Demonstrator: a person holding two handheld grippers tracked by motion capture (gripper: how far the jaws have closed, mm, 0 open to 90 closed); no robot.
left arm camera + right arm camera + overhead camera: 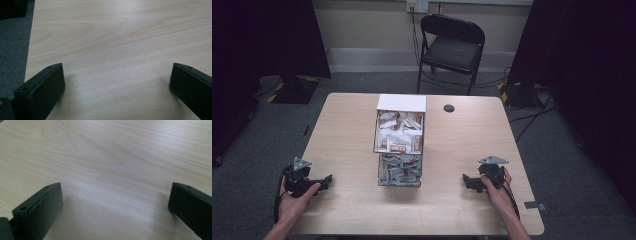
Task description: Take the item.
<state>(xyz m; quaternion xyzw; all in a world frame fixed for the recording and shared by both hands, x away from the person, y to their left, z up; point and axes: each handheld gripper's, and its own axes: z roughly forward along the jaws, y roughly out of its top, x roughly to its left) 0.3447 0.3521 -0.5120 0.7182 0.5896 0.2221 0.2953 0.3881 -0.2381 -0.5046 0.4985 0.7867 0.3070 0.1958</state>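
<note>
The desk carries a clear two-tier box of packets at its middle, apparently untouched, while left of the box the left hand-held gripper and right of it the right hand-held gripper rest wide apart and empty, so no work seems begun.

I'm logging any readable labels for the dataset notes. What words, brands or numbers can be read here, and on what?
None can be read.
Packets in the clear organizer: the upper compartment's packets carry brown-and-white print, too small and blurred to read.
Lower compartment's grey items: no legible marks.
Wall outlet plate: a small yellow mark, unreadable.
Table, left gripper, right gripper: no text seen.
</note>
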